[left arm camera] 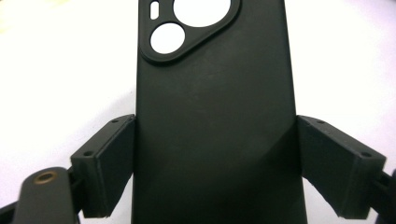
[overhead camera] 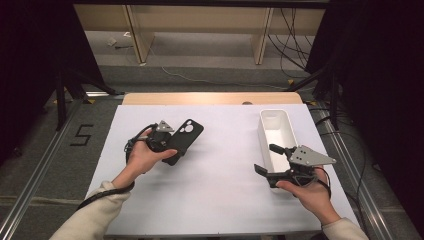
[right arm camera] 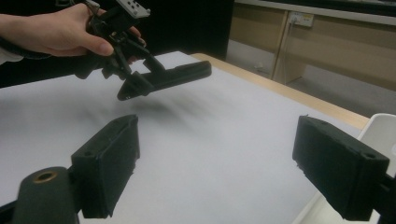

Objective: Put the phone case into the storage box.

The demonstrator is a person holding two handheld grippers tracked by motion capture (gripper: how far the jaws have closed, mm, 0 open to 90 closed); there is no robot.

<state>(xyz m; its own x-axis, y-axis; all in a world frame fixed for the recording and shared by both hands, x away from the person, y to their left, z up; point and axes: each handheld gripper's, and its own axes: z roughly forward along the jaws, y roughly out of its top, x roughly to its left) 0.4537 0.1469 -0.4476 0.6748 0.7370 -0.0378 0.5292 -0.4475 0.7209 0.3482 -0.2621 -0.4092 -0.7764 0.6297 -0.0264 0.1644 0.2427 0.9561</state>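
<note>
My left gripper [overhead camera: 167,145] is shut on a black phone case [overhead camera: 186,135] with round camera cut-outs, at the left middle of the white table. In the left gripper view both pads press on the long edges of the phone case [left arm camera: 215,116]. The right gripper view shows the phone case [right arm camera: 177,77] held level above the table, casting a shadow below it, with the left gripper [right arm camera: 128,81] behind it. My right gripper [overhead camera: 266,159] stands open with nothing between its jaws, beside the near end of a white bin [overhead camera: 276,127].
The white table top [overhead camera: 215,175] has a wooden strip [overhead camera: 210,98] along its far edge. The long white bin [right arm camera: 380,135] lies at the right side. Cables run across the floor behind the table.
</note>
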